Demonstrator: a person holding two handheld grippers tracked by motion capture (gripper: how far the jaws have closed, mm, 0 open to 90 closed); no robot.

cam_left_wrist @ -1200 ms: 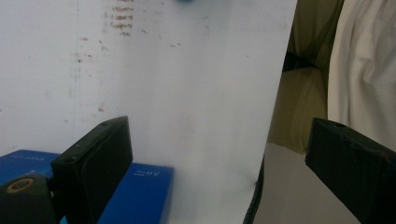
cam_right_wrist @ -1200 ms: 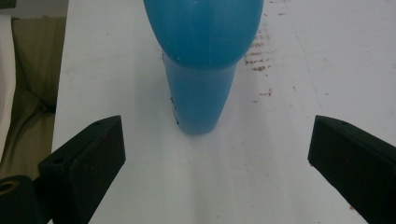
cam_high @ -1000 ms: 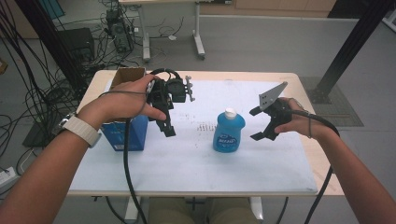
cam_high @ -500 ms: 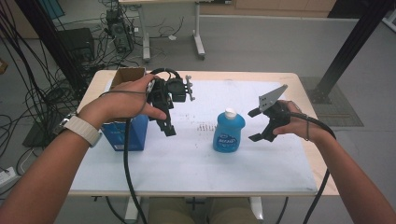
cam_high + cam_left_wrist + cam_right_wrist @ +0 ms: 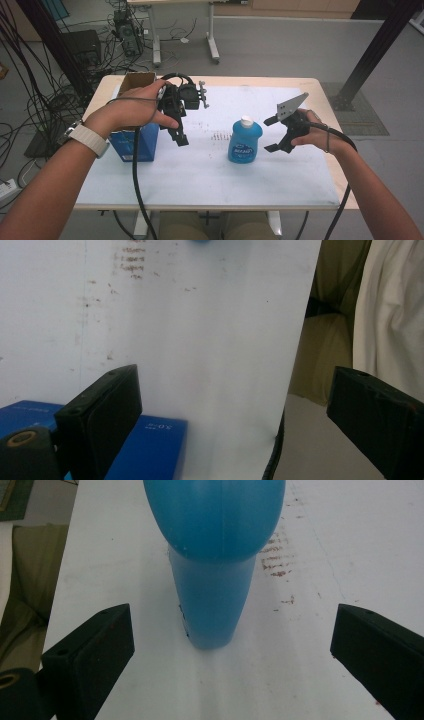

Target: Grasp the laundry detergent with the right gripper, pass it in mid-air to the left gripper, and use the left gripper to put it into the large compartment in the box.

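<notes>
High view: bottle (image 5: 245,141) upright mid-table; right gripper (image 5: 279,134) spread wide just beside it. Left gripper (image 5: 176,120) up by the box (image 5: 134,142).

Left gripper view: jaws apart, empty.

Right gripper view: bottle centred between jaws; a high pinch could tip it.

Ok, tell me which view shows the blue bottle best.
The high view: the blue bottle stands whole and upright on the table, white cap and label visible, just left of the open right hand-held gripper. The right gripper view shows its body close up, cap cropped. The left gripper view catches a blurred blue sliver at its top edge.
</notes>
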